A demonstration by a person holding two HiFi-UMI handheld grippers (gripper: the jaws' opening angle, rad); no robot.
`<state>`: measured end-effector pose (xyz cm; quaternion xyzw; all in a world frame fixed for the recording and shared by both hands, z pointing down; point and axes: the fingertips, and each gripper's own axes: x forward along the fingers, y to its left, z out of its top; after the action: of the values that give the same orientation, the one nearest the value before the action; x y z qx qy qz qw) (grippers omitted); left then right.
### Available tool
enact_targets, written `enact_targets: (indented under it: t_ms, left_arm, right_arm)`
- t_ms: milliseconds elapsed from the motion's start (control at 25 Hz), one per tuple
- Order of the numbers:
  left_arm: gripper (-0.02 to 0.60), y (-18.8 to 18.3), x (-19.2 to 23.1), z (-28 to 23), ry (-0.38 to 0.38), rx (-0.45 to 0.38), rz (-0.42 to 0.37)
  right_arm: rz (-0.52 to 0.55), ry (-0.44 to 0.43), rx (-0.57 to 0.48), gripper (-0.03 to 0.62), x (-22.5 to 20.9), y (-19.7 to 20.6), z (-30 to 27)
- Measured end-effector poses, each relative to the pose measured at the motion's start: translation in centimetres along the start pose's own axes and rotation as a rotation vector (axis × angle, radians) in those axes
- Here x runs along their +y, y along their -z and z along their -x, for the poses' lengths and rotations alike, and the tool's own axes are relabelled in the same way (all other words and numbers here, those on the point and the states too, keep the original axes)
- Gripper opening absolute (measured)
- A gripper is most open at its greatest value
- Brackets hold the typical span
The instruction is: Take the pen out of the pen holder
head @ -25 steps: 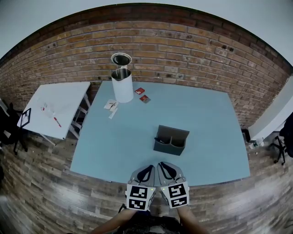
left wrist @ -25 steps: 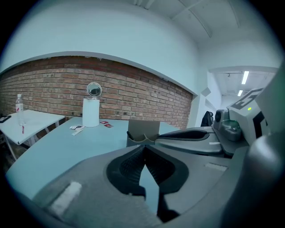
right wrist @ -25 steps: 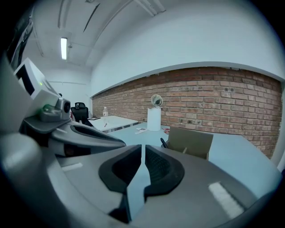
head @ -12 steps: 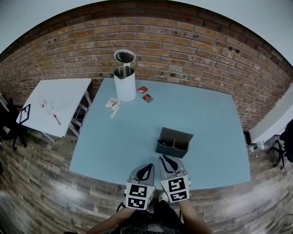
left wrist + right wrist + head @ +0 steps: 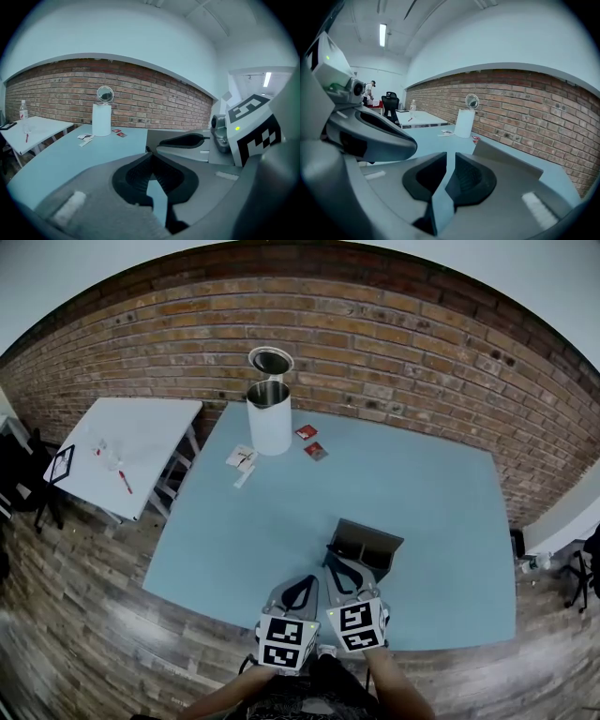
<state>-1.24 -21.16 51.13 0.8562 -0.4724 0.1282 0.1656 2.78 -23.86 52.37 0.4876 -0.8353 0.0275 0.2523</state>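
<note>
A dark grey two-compartment pen holder stands on the blue table, right of centre near the front. A thin dark pen end shows at its left end; the rest of the pen is hidden. My right gripper is shut and empty, its tips just short of the holder's near left corner. The left gripper sits beside it, a little further back, also shut on nothing. In the right gripper view the pen holder rises close ahead on the right. In the left gripper view the pen holder is partly hidden.
A white cylinder with a round mirror stands at the table's far left. Two red packets and some white slips lie near it. A white side table stands left; a brick wall runs behind.
Both grippers have moved forward over the table's front edge toward the pen holder, the right one further. The view has shifted with them. Both stay shut.
</note>
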Motion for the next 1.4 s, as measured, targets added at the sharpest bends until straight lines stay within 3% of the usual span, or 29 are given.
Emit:
enact_targets:
  t_ms: [760, 1400]
  left_arm:
    - [0.005, -0.6, 2.1, -3.6, -0.088, 0.02, 0.036]
    - [0.005, -0.8, 1.3, -4.6, -0.06, 0.017, 0.024]
  right_arm:
    - [0.041, -0.088, 0.048, 0.083, -0.9, 1.3, -5.6]
    - [0.081, -0.032, 0.002, 0.04, -2.3, 0.5, -4.5]
